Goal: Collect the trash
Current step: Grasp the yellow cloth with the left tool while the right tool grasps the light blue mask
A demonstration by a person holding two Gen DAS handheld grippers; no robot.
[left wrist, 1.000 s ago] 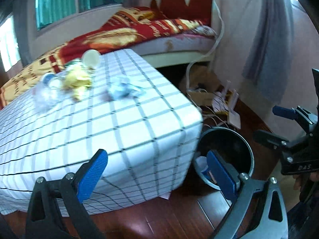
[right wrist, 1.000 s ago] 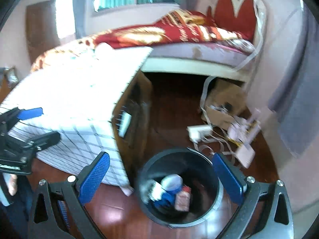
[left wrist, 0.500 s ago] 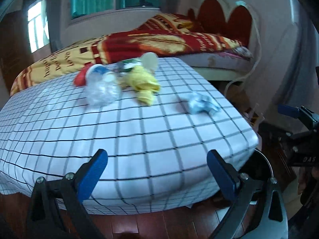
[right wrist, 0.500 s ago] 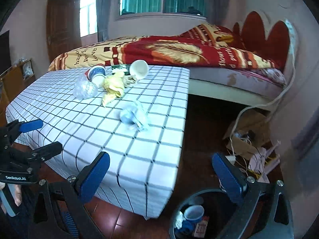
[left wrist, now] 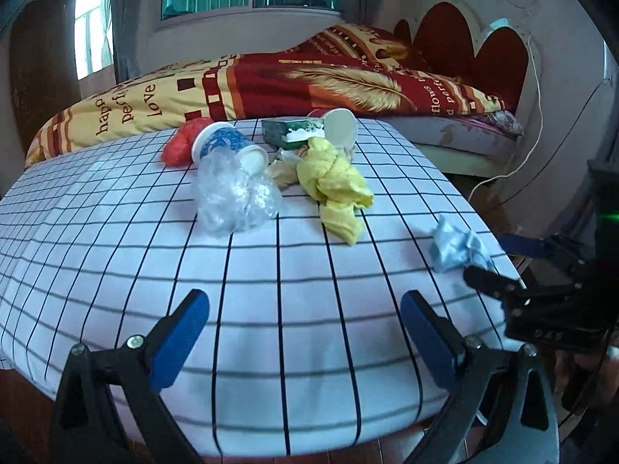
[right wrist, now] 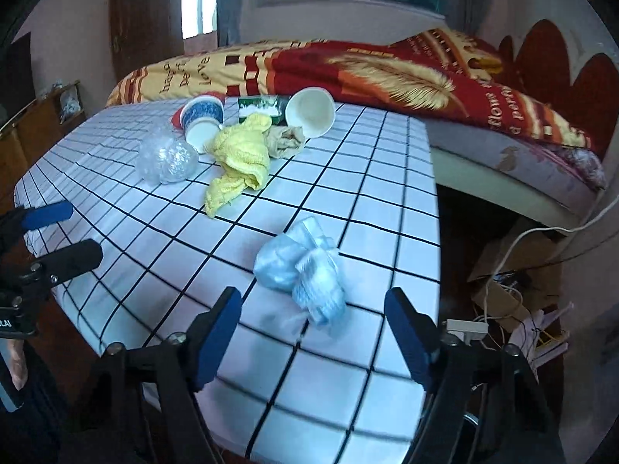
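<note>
Left wrist view
Left gripper (left wrist: 305,332): jaws spread wide, nothing between them; it hovers over the near edge of the table (left wrist: 271,309).
Table: covered by a white cloth with a black grid.
Clear bag (left wrist: 236,197): crumpled, at the table's middle, touching the blue cup (left wrist: 228,147).
Blue cup: on its side, mouth toward the camera, behind the clear bag.
Red bag (left wrist: 180,147): left of the blue cup, touching it.
Yellow rag (left wrist: 336,185): bunched, just right of the clear bag.
Green box (left wrist: 292,131): behind the yellow rag.
White cup (left wrist: 340,127): on its side, right of the green box.
Blue wad (left wrist: 456,249): near the table's right edge, well apart from the other trash.
Right gripper (left wrist: 499,259): at the table's right edge, just beside the blue wad; jaws parted.
Bed (left wrist: 309,77): behind the table.

Right wrist view
Right gripper (right wrist: 313,332): jaws wide apart, empty, low over the table's (right wrist: 367,193) near corner.
Blue wad (right wrist: 301,270): on the table just ahead of the jaws, roughly centred between the fingertips, not touching either.
Yellow rag (right wrist: 240,154): farther back toward the table's middle.
Clear bag (right wrist: 166,158): left of the yellow rag.
Blue cup (right wrist: 203,120), white cup (right wrist: 311,112): on their sides behind the yellow rag.
Left gripper (right wrist: 62,232): at the table's left edge, jaws parted, empty.
</note>
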